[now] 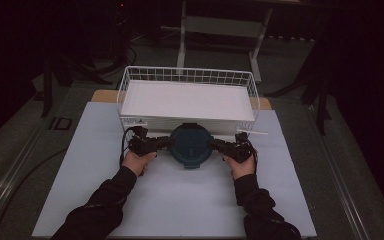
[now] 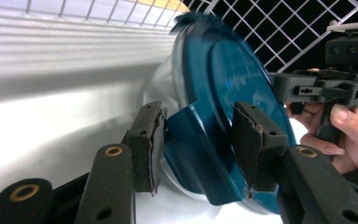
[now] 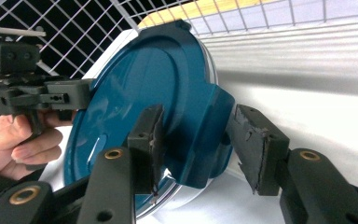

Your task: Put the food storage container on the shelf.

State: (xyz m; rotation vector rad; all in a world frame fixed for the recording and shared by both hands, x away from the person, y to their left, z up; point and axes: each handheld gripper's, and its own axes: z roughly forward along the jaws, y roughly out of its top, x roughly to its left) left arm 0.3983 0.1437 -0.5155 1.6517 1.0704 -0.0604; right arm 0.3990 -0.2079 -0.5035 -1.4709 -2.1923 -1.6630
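Observation:
A round clear container with a dark blue lid (image 1: 191,145) sits on the white table mat just in front of the wire basket. The lid has a fold-down clip on each side. My left gripper (image 1: 167,142) holds the left clip (image 2: 200,154), with both pads pressed on it in the left gripper view (image 2: 198,140). From the other side, my right gripper (image 1: 214,144) straddles the right clip (image 3: 200,130). Its left pad touches the clip and its right pad (image 3: 254,144) stands a small gap off, so it is open (image 3: 196,135).
A white wire basket (image 1: 130,80) holding a flat white board stands right behind the container, close to both grippers. The white mat (image 1: 180,200) spreads out toward me. Dark floor, cables and a stand's legs (image 1: 182,45) lie beyond the table.

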